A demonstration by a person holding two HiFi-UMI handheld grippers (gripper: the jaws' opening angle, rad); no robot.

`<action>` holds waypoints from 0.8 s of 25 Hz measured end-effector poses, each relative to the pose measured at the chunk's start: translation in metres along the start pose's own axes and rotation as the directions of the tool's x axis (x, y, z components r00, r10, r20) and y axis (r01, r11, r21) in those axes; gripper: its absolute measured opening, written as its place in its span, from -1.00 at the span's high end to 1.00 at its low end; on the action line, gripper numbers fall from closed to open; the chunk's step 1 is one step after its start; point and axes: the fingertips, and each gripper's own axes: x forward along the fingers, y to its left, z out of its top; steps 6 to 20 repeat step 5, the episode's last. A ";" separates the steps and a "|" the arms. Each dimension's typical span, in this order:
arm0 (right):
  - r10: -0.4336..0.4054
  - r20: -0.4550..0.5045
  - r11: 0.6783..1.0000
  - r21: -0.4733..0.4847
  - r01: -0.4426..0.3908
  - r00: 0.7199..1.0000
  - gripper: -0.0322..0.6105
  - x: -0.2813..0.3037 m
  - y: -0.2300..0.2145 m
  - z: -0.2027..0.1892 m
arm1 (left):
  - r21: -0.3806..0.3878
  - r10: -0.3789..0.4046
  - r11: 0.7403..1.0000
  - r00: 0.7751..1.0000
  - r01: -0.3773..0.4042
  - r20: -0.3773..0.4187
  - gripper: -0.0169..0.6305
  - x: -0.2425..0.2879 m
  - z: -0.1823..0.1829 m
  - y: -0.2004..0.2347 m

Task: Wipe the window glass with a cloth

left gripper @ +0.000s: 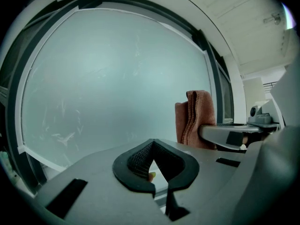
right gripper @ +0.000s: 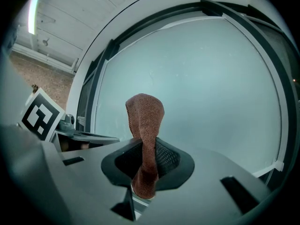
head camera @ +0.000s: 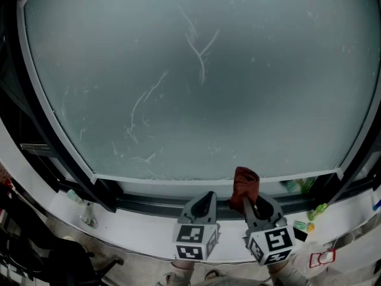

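Observation:
The window glass fills the head view, hazy, with pale streaks near its middle and lower left. Below its bottom frame my right gripper is shut on a rust-red cloth, which stands up from the jaws just under the glass. In the right gripper view the cloth rises between the closed jaws of the right gripper, with the window glass behind. My left gripper sits beside it on the left, jaws together and empty. The left gripper view shows the cloth to its right.
A white sill runs under the dark window frame. Green bottles lie at the sill's right end, and a small clear bottle at its left. A dark chair is at the lower left.

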 end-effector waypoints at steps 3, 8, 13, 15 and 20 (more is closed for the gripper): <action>0.003 0.007 1.000 -0.009 -0.003 1.000 0.75 0.002 -0.002 0.002 | 0.002 -0.002 1.000 1.000 0.002 -0.002 0.94 0.003 0.000 0.000; 0.007 0.013 1.000 -0.020 -0.007 1.000 0.75 0.003 -0.002 0.004 | 0.002 -0.004 1.000 1.000 0.004 -0.001 0.93 0.005 0.000 0.000; 0.007 0.013 1.000 -0.020 -0.007 1.000 0.75 0.003 -0.002 0.004 | 0.002 -0.004 1.000 1.000 0.004 -0.001 0.93 0.005 0.000 0.000; 0.007 0.013 1.000 -0.020 -0.007 1.000 0.75 0.003 -0.002 0.004 | 0.002 -0.004 1.000 1.000 0.004 -0.001 0.93 0.005 0.000 0.000; 0.007 0.013 1.000 -0.020 -0.007 1.000 0.75 0.003 -0.002 0.004 | 0.002 -0.004 1.000 1.000 0.004 -0.001 0.93 0.005 0.000 0.000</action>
